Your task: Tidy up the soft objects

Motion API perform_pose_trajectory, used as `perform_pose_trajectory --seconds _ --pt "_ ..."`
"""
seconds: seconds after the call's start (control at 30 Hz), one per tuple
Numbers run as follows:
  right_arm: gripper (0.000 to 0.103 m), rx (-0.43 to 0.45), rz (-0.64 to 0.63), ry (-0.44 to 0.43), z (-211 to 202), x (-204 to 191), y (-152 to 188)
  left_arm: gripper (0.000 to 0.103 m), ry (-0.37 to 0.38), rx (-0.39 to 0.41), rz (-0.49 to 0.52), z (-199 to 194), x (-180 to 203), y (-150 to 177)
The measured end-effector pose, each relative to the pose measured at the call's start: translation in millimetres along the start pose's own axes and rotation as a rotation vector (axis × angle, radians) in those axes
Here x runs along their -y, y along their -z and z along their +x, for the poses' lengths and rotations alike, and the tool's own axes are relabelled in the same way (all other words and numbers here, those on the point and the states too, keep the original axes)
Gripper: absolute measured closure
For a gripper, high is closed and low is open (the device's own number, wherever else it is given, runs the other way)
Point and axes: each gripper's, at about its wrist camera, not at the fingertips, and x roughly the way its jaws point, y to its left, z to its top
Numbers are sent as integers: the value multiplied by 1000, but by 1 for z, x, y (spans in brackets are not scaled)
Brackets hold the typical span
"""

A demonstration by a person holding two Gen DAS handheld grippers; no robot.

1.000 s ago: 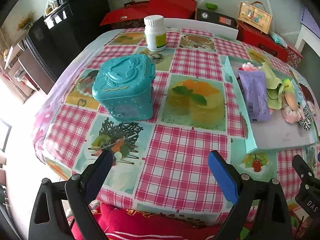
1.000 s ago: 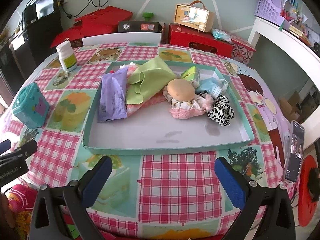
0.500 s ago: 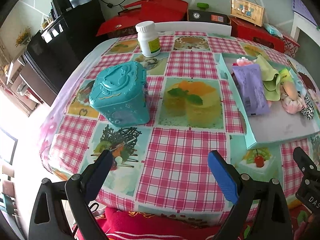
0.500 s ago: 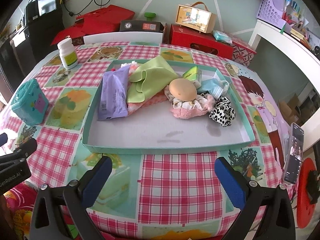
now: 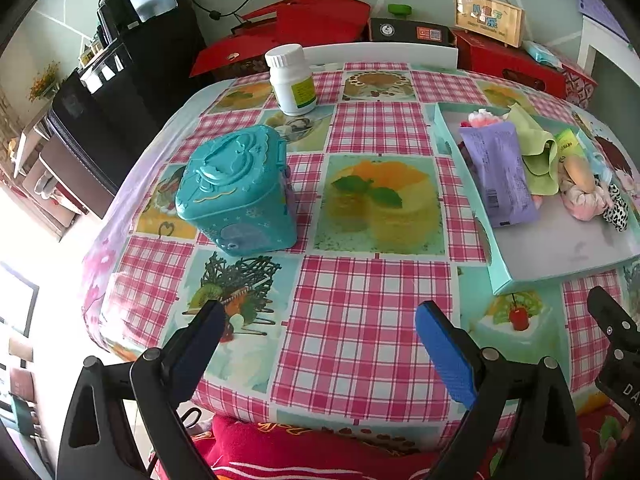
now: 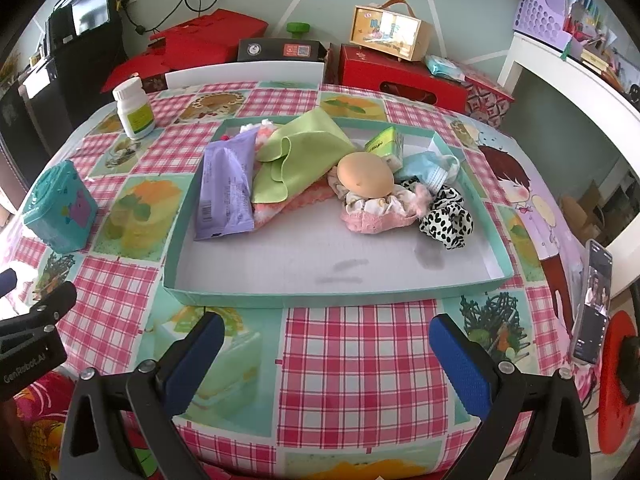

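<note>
Tray (image 6: pixel 328 300) of soft objects lies beyond right gripper (image 6: pixel 324 344)

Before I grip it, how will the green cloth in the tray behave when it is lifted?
The green cloth lies in soft folds over the pile, so it will probably hang limp and unfold when lifted. It looks thin and likely light. Its lower edge rests on the pink knit item, which could shift a little. The right gripper is open.
</note>
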Motion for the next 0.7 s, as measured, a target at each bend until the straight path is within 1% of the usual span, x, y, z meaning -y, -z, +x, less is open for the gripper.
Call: perform_pose_trajectory --seconds 0.7 --pt "0 -3 5 -5 1 1 0 7 -6 3 13 0 2 -1"
